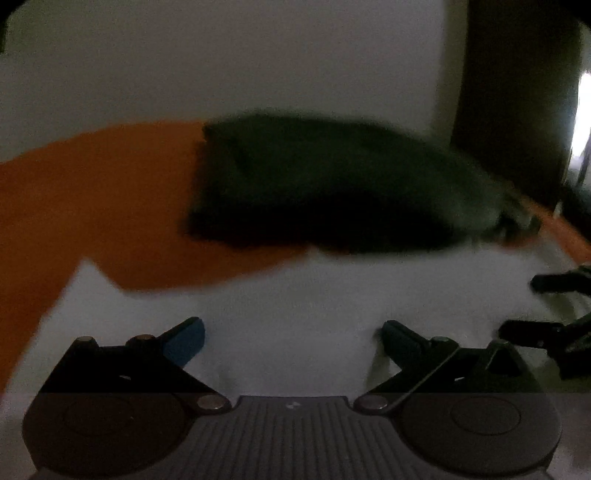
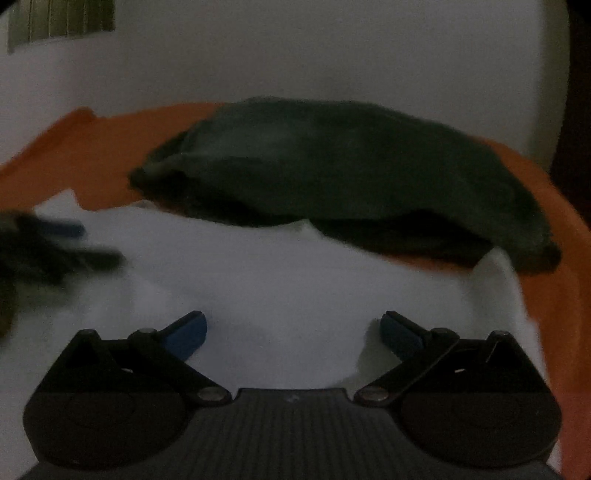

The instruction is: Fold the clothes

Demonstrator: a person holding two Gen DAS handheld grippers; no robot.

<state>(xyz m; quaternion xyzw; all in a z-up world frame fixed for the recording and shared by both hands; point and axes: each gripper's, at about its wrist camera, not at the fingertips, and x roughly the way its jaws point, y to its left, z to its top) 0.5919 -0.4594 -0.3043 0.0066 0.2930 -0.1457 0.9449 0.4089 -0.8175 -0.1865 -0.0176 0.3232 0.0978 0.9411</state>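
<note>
Orange sheet [image 2: 110, 147], white cloth [image 2: 258, 277], dark garment [image 2: 332, 166] behind, L gripper [image 1: 291, 339] & R gripper [image 2: 293, 332] jaws wide, empty.

Orange sheet [image 1: 92, 206] under everything; plain white wall [image 1: 221, 66] behind, dark doorway [image 1: 517, 110] at right, slatted vent [image 2: 61, 18] up top-left.

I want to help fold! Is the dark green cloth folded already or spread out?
Folded, it seems: the dark green cloth lies as a compact, thick bundle with layered edges on the orange surface. Blur hides details.
</note>
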